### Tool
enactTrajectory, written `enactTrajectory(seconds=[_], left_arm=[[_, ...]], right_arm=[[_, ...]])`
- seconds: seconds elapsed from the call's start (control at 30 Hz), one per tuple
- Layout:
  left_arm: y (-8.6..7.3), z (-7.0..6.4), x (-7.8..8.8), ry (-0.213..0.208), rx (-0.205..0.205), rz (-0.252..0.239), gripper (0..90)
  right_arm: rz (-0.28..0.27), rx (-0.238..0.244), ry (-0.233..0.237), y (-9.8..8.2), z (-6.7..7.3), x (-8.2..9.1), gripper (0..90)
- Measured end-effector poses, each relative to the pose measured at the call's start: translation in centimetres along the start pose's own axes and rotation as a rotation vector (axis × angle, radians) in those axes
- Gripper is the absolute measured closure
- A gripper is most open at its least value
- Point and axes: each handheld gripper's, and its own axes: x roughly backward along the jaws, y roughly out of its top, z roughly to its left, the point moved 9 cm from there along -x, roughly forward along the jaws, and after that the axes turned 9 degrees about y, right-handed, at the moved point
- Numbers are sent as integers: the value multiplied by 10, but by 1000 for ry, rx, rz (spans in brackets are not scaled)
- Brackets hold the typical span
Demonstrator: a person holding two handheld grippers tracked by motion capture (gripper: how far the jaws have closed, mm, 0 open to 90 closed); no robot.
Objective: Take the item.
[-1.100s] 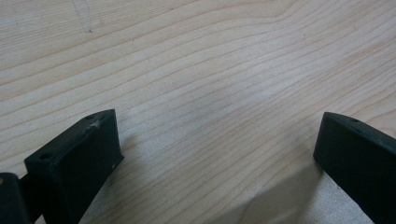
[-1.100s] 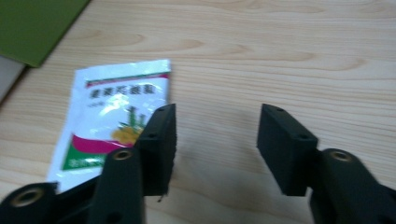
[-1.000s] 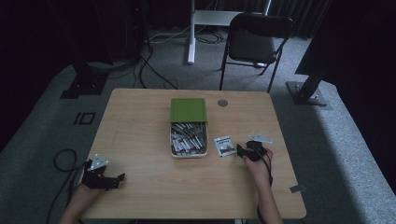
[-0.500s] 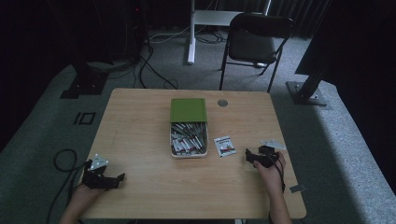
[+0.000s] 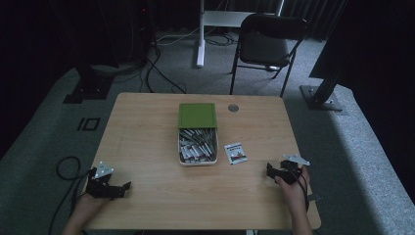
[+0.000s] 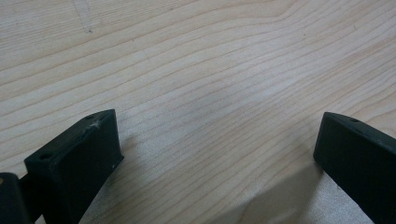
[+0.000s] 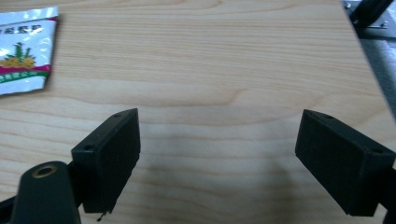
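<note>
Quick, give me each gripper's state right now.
Left gripper: open, nothing between the jaws.
Right gripper: jaws have just been opening, now wide open and empty; the packet lies apart on the table.

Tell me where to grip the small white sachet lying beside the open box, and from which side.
Take the small white printed sachet by its near right edge, coming in low from the right gripper side. It lies flat on the wooden table, apart from the white box of packets, so one jaw probably has to slide under that free edge; a top-down pinch would likely slip.
</note>
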Motion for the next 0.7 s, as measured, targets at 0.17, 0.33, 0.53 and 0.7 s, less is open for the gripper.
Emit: enactTrajectory(seconds=[0.17, 0.33, 0.53, 0.7], left_arm=[[0, 0, 0, 0, 0, 0, 14], [0, 0, 0, 0, 0, -2, 14], [0, 0, 0, 0, 0, -2, 14], [0, 0, 0, 0, 0, -2, 14]], right_arm=[[-15, -21, -24, -3, -6, 8, 142], [-3, -41, -51, -14, -13, 17, 142], [17, -49, -57, -29, -17, 23, 142], [16, -59, -65, -36, -20, 27, 142]])
